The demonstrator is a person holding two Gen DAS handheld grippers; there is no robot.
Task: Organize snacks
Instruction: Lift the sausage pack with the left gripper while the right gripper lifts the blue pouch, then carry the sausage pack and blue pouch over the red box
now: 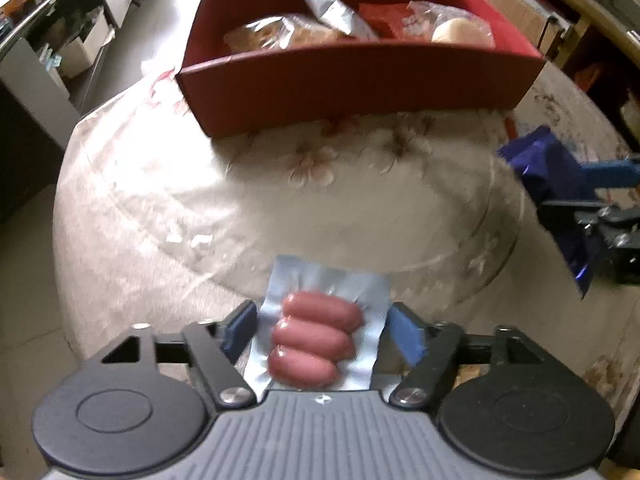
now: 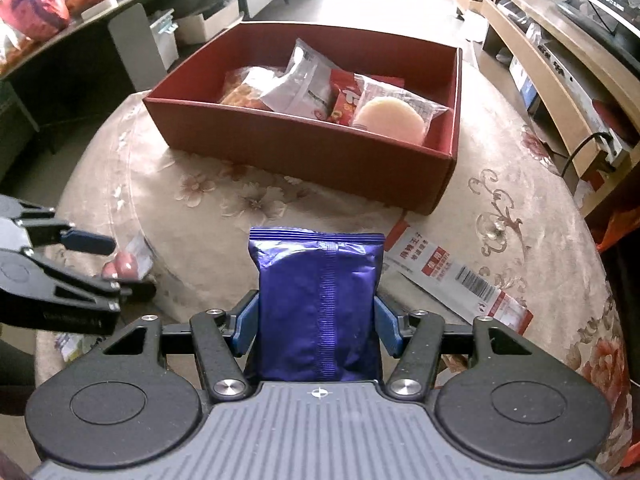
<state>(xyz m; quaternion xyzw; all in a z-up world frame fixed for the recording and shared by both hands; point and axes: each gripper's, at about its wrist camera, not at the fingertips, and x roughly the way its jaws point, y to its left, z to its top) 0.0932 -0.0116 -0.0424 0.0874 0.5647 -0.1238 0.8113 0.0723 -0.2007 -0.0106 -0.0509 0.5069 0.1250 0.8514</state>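
Short of the red box (image 2: 304,152), on the near side of the floral worktop (image 2: 208,200), both snacks are off the cloth. The right hand-held gripper (image 2: 316,328) is closed partway on a purple foil packet (image 2: 318,304), its blue pads pressed against the packet's two sides. The left hand-held gripper (image 1: 320,332) has a vacuum pack of three sausages (image 1: 316,340) between its fingers; its left pad meets the film edge, but a gap shows at the right pad, so whether it truly grips I cannot tell. If that hold is loose, the slick pack could slide out before reaching the box. The box's near wall stands tall, and a low approach could catch a packet on its rim. Inside, a wrapped round cake (image 2: 390,118), a red packet (image 2: 344,100) and clear bags crowd the middle; bare floor shows mainly along the far wall. A flat white-and-red packet (image 2: 452,276) lies just right of the purple one, well short of the box.
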